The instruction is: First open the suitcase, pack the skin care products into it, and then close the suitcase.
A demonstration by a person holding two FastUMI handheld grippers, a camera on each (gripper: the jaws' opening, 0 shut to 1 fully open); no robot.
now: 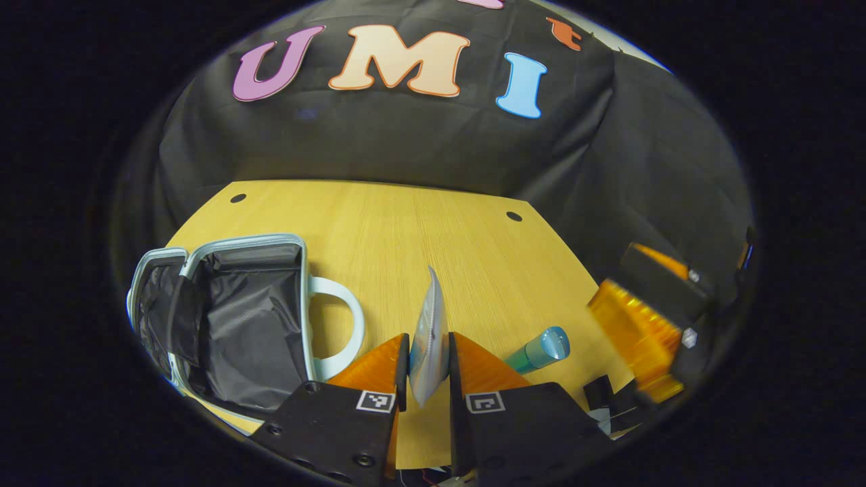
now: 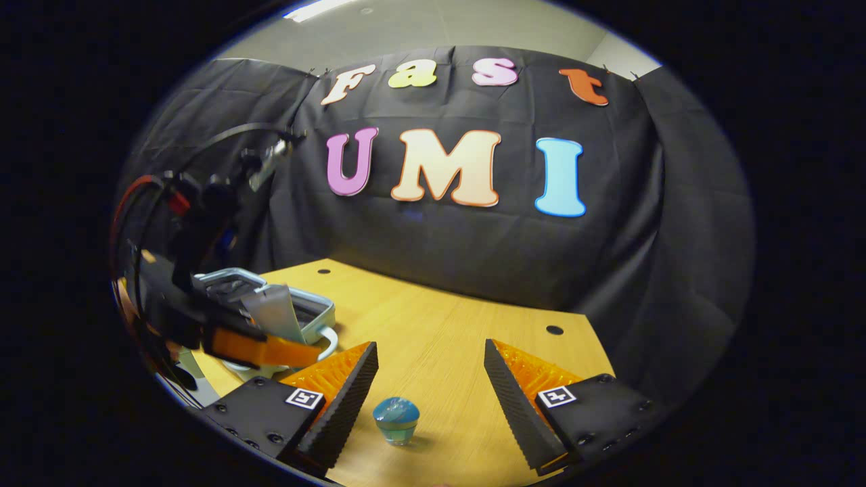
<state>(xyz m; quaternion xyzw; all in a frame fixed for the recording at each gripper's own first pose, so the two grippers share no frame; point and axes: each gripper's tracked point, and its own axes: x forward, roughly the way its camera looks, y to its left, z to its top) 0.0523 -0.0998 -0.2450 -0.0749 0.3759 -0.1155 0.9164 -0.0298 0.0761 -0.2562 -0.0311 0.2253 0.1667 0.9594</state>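
Suitcase lay open on far left of wooden surface. Left gripper jaws pinched flat silvery sachet, held upright just right of suitcase. Right gripper jaws stood spread above teal tube on surface.

Each gripper is showing wedge-shaped fingers with ribbed faces, fixed to black plates studded with screws and carrying small square black-and-white tags. The left gripper is trailing black and red cables from its dark body.
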